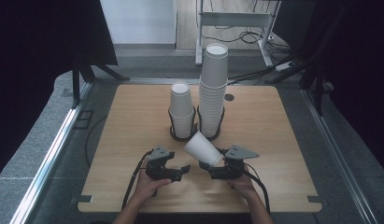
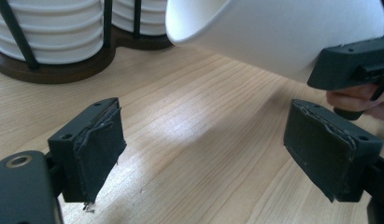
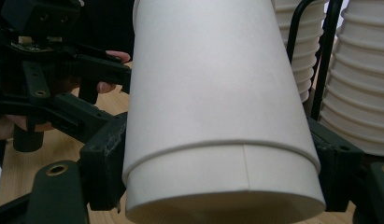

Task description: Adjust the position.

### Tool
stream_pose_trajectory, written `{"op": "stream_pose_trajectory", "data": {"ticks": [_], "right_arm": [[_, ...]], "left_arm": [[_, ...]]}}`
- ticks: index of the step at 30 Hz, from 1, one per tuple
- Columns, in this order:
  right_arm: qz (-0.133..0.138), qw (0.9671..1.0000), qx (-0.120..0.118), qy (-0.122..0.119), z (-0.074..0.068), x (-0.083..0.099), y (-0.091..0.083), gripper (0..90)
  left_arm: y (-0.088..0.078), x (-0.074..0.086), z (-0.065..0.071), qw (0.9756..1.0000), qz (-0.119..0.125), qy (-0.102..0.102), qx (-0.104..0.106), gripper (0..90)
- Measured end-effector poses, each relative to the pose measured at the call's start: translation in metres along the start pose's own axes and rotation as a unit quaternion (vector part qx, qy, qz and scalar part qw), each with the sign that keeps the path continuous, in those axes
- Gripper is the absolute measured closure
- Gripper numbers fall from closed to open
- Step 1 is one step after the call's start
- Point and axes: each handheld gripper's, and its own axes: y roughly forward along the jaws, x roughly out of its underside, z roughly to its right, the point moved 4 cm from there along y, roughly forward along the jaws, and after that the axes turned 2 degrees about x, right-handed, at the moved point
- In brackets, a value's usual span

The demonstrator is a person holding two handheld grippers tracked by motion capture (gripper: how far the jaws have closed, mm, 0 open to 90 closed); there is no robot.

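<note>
R gripper [image 1: 221, 164] jaws clamped on white paper cup [image 1: 202, 148], cup tilted w/ mouth toward cup stacks [image 1: 213, 88], just above desk [image 1: 129, 121], L gripper [image 1: 173, 169] jaws apart, nothing btw them, just beside cup

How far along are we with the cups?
Two stacks stand in the wire holders: a short stack and a tall stack. In hand: the right tongs are shut on nested paper cups, tilted. The left tongs are open, nothing between them. Left: seating those cups.
</note>
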Motion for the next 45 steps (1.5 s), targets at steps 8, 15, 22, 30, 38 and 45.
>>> {"op": "stream_pose_trajectory", "data": {"ticks": [8,15,22,30,38,45], "right_arm": [[0.019,0.9998,-0.005,0.007,-0.004,0.002,0.002,22.1],[0.034,0.9993,-0.012,0.008,-0.007,0.004,0.002,22.5],[0.049,0.9986,-0.019,0.005,-0.008,0.002,-0.001,22.6],[0.051,0.9984,-0.024,-0.002,-0.013,0.004,0.003,22.8],[0.042,0.9988,-0.021,-0.017,-0.017,0.006,0.009,23.1],[0.032,0.9987,-0.023,-0.032,-0.023,0.008,0.013,23.2]], "left_arm": [[-0.003,-0.007,-0.001,0.999,0.027,-0.026,0.023,10.4],[-0.002,-0.017,0.001,0.9958,0.045,-0.049,0.063,6.9],[0.004,-0.023,0.004,0.9907,0.056,-0.07,0.103,5.6],[0.01,-0.03,0.002,0.9814,0.074,-0.105,0.143,3.5],[0.021,-0.037,0.002,0.975,0.086,-0.126,0.161,0.0],[0.025,-0.039,0.002,0.9728,0.095,-0.137,0.161,0.1]]}}
